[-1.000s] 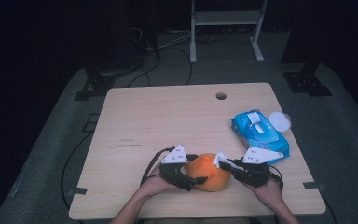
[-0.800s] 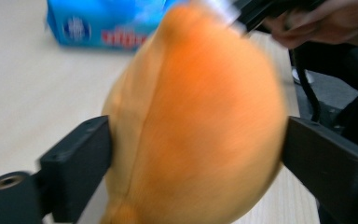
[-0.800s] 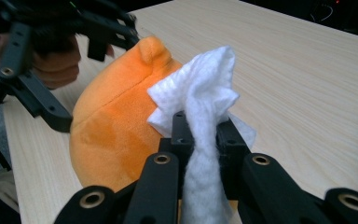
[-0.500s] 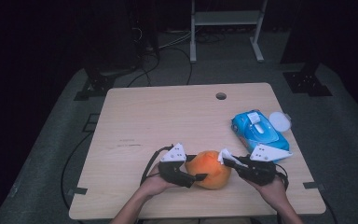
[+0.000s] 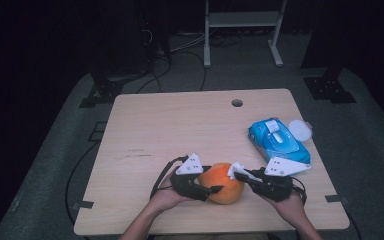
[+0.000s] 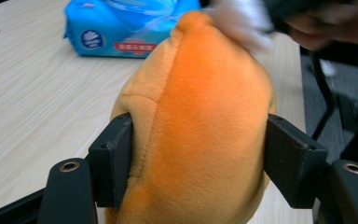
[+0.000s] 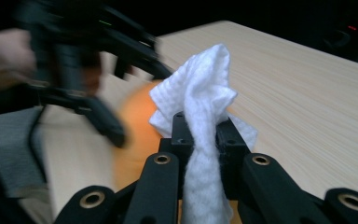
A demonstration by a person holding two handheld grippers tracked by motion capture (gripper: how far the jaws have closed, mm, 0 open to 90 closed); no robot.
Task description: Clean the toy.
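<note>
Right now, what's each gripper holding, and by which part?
The left gripper, whose jaws have just been closing, squeezes the orange plush toy across its sides. The right gripper pinches a white wipe around its bunched middle.

Right gripper view: the orange plush toy (image 7: pixel 137 135) lies blurred, largely hidden behind the white wipe (image 7: pixel 205 116); the left gripper (image 7: pixel 116 135) beside the toy is smeared. Left gripper view: the toy's lower end is cut by the bottom edge; the wipe above it is blurred.

L tool (image 5: pixel 211 190) now clamped on plush (image 5: pixel 223 182)
</note>
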